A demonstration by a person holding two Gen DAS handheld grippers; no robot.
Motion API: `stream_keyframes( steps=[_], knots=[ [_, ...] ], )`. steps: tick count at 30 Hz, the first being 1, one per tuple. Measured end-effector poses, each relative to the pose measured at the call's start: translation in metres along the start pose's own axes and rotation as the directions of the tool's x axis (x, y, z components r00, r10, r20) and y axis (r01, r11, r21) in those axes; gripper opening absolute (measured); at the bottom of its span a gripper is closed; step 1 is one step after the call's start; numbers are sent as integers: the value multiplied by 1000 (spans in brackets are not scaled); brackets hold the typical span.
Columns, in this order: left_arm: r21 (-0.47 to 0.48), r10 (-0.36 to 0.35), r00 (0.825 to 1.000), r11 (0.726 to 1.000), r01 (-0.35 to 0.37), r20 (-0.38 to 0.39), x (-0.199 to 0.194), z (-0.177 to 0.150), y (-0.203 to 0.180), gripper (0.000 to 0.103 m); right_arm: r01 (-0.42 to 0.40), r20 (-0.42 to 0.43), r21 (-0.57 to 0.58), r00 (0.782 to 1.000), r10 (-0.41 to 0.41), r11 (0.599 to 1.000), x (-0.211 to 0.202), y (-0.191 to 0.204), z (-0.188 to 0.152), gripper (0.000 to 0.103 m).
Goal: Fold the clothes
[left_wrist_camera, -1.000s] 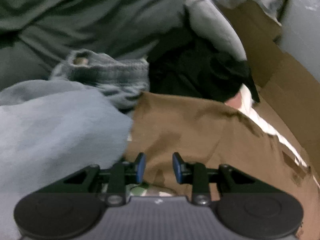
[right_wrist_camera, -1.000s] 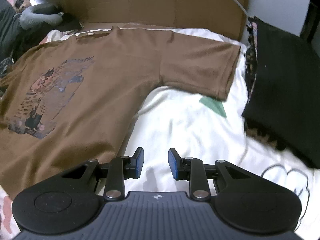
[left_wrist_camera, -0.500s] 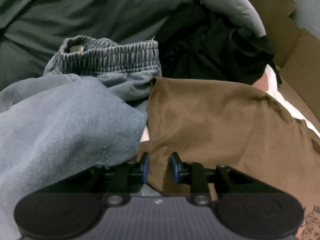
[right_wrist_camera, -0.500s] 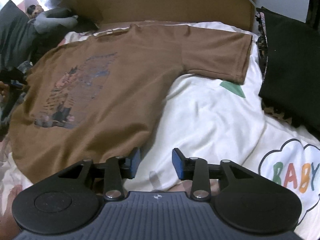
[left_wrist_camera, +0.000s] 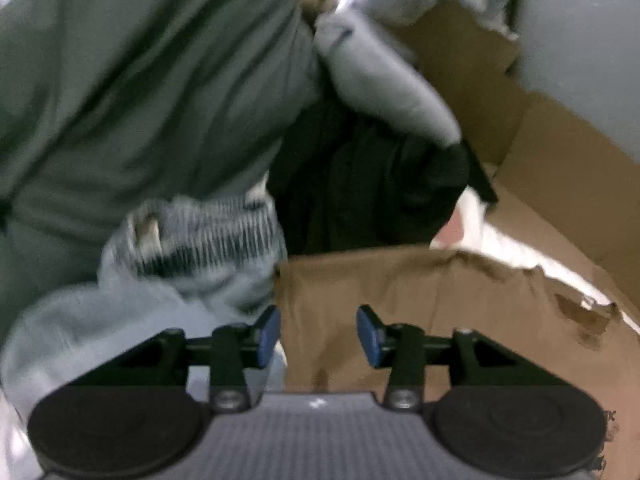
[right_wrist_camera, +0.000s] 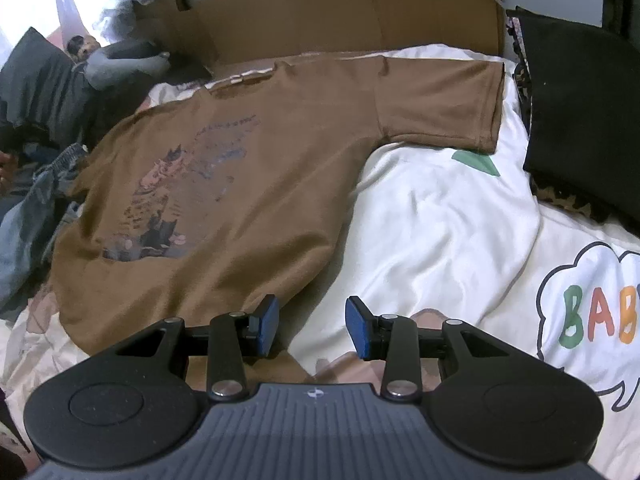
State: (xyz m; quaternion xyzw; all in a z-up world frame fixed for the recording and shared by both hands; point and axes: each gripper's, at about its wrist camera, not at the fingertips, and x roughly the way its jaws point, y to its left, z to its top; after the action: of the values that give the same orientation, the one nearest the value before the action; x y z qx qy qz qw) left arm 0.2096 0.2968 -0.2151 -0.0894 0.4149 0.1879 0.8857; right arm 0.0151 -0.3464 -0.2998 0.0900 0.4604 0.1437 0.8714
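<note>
Both claws stand spread and hold nothing: the left gripper (left_wrist_camera: 318,334) hovers over a sleeve edge of the brown T-shirt (right_wrist_camera: 248,184), the right gripper (right_wrist_camera: 312,326) over its bottom hem. The shirt lies flat, print up, on the white bedsheet (right_wrist_camera: 448,224), beside blue-grey trousers (left_wrist_camera: 132,292).

A brown T-shirt (right_wrist_camera: 280,168) lies spread flat, print side up, on a white bedsheet (right_wrist_camera: 440,220) — one short sleeve stretched out sideways, a faded graphic on its chest, hem nearest the camera.
</note>
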Motion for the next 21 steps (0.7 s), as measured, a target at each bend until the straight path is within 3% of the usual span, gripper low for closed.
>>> stream_keyframes(
  steps=[2,7,15,21],
  knots=[
    [33,-21,999,999,20,26,-15,9,4,57,-1,8,-2,1000,1,1000,-4,2,-1,44],
    [102,-46,998,994,41,39,-48,11,16,60,-12,30,3,999,12,1000,-11,3,-2,44],
    [120,-84,996,989,86,-25,-85,-21,44,61,-11,33,21,999,10,1000,-20,-3,-4,44],
    [142,-114,990,982,126,-87,-87,-67,51,65,-9,36,38,999,8,999,-22,-6,-9,47]
  ],
)
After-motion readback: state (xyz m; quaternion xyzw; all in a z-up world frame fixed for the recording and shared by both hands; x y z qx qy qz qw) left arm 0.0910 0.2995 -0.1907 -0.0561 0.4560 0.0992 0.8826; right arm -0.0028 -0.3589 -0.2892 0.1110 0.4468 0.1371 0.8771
